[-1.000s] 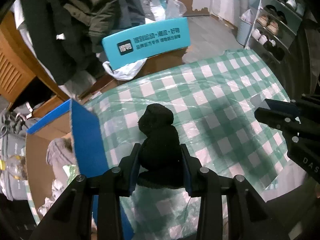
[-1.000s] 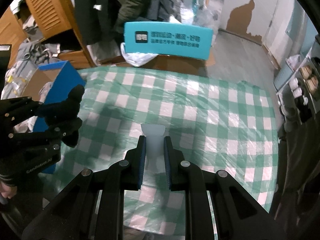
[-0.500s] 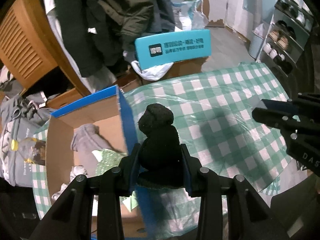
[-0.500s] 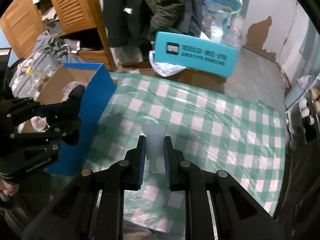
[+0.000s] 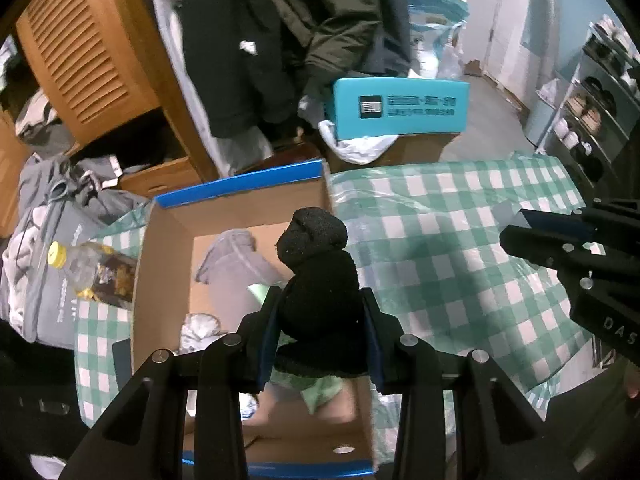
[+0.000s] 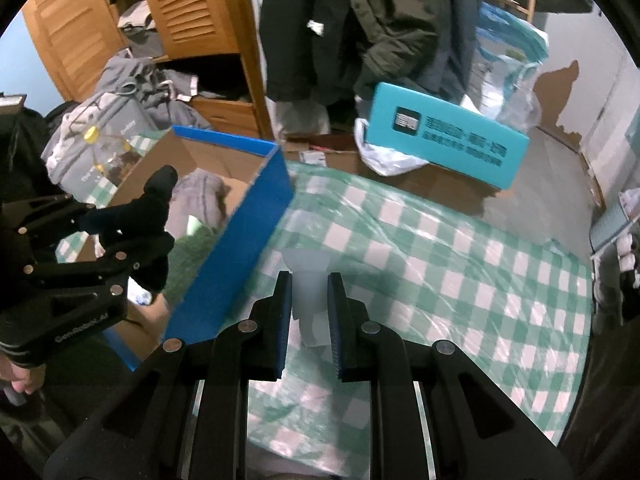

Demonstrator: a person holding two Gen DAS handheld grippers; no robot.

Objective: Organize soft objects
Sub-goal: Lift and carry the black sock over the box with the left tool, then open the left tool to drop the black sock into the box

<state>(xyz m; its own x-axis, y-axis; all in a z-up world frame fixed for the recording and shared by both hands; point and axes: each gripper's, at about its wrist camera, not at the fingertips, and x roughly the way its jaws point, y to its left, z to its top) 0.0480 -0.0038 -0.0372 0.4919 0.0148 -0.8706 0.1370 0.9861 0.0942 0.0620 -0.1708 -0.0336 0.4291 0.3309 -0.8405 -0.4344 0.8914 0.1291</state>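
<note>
1. Moved over from the checked cloth, the left gripper (image 5: 320, 320) now hangs above the open cardboard box (image 5: 160, 280) at lower centre of its view, clamped on a black soft bundle (image 5: 316, 280) that sticks up past its fingertips.
2. Beneath it, grey and green soft items (image 5: 236, 256) lie inside the box.
3. At bottom centre of the right view, the right gripper (image 6: 308, 300) pinches a pale translucent piece (image 6: 306, 280) above the green-checked tablecloth (image 6: 460, 280).
4. Farther back, upper right, a teal box (image 6: 448, 136) stands.
</note>
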